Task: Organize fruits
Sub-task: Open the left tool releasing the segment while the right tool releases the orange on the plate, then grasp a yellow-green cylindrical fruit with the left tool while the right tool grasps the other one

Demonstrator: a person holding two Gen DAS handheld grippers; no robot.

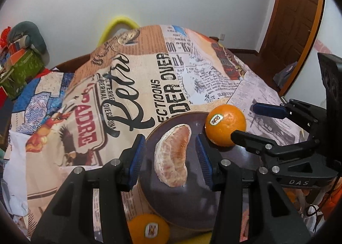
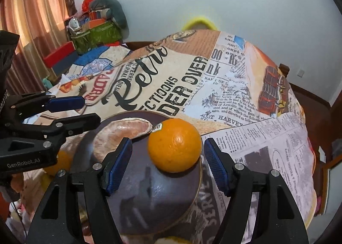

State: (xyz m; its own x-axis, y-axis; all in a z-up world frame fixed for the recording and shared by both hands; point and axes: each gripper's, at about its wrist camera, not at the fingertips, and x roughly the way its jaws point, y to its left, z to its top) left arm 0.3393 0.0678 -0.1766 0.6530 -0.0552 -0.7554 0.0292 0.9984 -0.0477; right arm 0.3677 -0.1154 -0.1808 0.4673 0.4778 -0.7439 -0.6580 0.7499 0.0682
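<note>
Tablecloth [image 1: 149, 77] printed with newspaper text and retro lettering covers the whole surface beyond and beneath both pairs of fingers. Dark round plate [image 1: 181, 205] lies on it directly under the fingertips of both grippers. Left gripper [image 1: 171, 158] hangs over the plate with its blue-padded fingers [image 1: 136, 158] spread; a gap shows on each side between pad and fruit, so nothing is grasped. Right gripper [image 2: 168, 165] is likewise released, its pads [image 2: 215, 167] standing clear of the fruit between them on both sides.

Peeled citrus segment [image 1: 173, 154], pale pink and crescent-shaped, rests on the plate between the left gripper's fingers; in the right wrist view it lies just beyond and outside the near-left finger. Whole orange [image 2: 174, 144], bearing a small sticker [image 2: 157, 127] on its far upper side, sits on the plate close to its rim, between the right gripper's fingers and just beyond their tips; in the left wrist view it lies just outside the right-side finger, touching none. Second orange [image 1: 149, 230], also stickered, lies on the cloth off the plate, behind the left gripper's fingertips at the bottom edge of that view.
</note>
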